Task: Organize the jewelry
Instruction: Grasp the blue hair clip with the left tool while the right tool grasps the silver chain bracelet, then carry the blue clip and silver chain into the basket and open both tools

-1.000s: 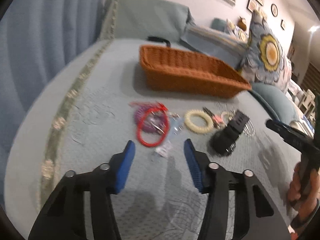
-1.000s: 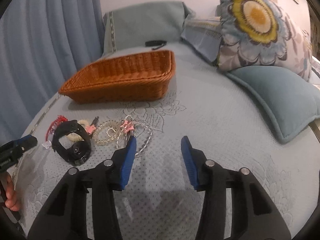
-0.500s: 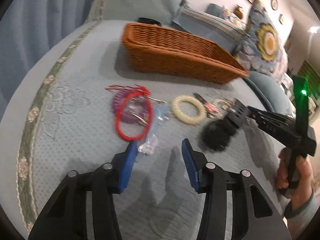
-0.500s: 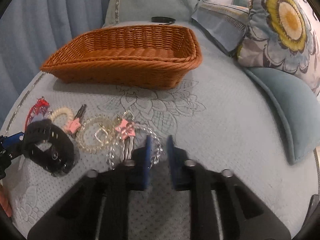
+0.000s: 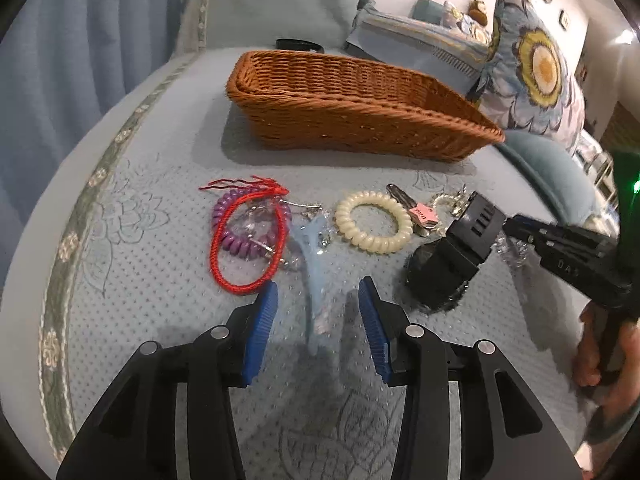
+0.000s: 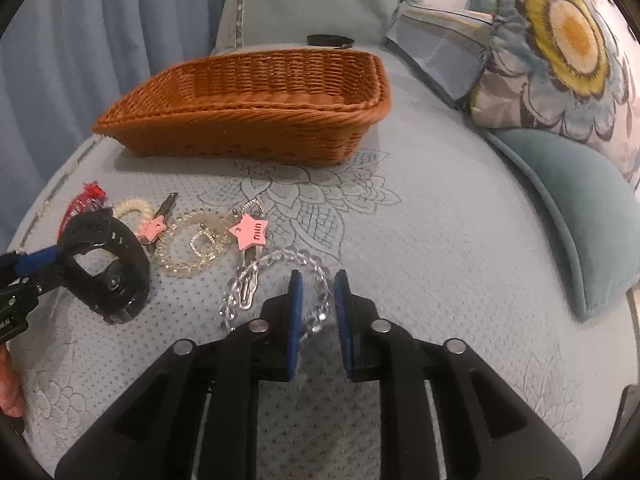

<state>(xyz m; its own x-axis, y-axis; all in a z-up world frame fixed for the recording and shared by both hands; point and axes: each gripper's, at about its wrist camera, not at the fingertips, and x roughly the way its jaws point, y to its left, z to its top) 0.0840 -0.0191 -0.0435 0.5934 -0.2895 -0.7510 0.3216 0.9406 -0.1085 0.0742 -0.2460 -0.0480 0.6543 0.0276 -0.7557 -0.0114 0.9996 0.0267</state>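
Jewelry lies in a row on the bed before a brown wicker basket (image 5: 352,108), which also shows in the right wrist view (image 6: 256,108). My left gripper (image 5: 318,300) is open, its blue fingers on either side of a pale blue hair clip (image 5: 314,268). Beside it lie a red cord bracelet (image 5: 248,240), a purple coil tie (image 5: 240,240), a cream coil tie (image 5: 372,226) and a black watch (image 5: 452,260). My right gripper (image 6: 316,300) has its jaws narrowed around a clear bead bracelet (image 6: 280,268). A pink star clip (image 6: 250,234) and a gold bracelet (image 6: 196,248) lie nearby.
A teal cushion (image 6: 576,208) and a flowered pillow (image 6: 560,48) stand to the right. A blue curtain (image 5: 80,28) hangs on the left. A small black object (image 6: 330,40) lies behind the basket.
My left gripper has moved forward to straddle the pale blue clip. My right gripper has moved forward and closed from wide open to narrow around the clear bead bracelet.
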